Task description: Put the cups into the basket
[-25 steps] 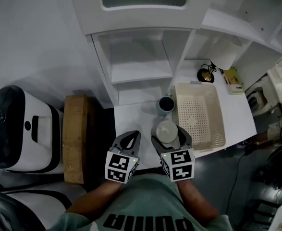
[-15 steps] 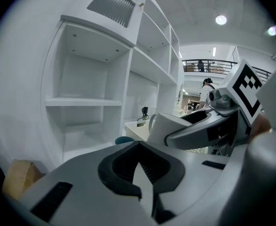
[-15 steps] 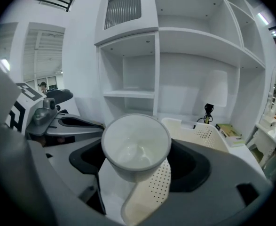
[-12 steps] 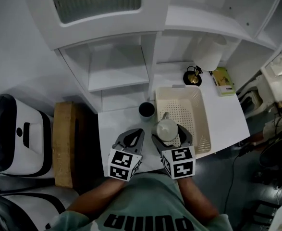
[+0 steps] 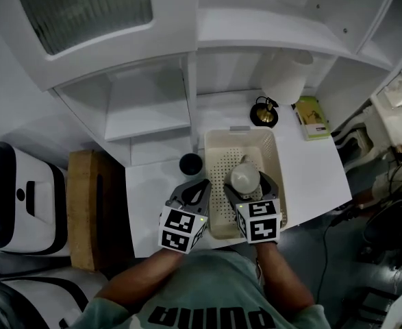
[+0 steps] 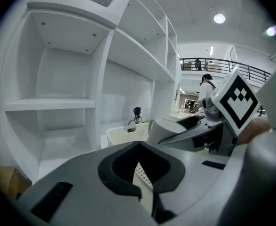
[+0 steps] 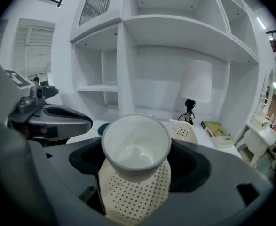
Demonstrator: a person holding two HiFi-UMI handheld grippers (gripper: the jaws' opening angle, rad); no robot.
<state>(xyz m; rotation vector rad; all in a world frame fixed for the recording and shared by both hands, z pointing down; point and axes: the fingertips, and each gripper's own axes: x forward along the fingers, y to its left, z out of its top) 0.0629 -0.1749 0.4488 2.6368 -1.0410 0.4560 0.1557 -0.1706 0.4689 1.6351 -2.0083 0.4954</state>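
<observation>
My right gripper (image 5: 247, 184) is shut on a white cup (image 5: 245, 177), held above the cream perforated basket (image 5: 242, 148). In the right gripper view the white cup (image 7: 136, 146) sits between the jaws with its mouth facing the camera, and the basket's holed floor (image 7: 138, 192) shows beneath it. A dark cup (image 5: 190, 163) stands on the white table left of the basket. Over the table's front part, just left of the basket, my left gripper (image 5: 195, 192) is shut and holds nothing. The left gripper view shows its jaw tips (image 6: 140, 187) meeting, with the basket (image 6: 123, 135) beyond.
Behind the basket stands a lamp (image 5: 283, 81) with a white shade and a dark base (image 5: 262, 113). A green book (image 5: 312, 118) lies at the back right. White shelves (image 5: 153, 108) rise at the back left. A wooden box (image 5: 84, 211) stands left of the table.
My right gripper has carried the white cup from above the table beside the basket to above the basket. The left gripper moved along beside it, still shut.
</observation>
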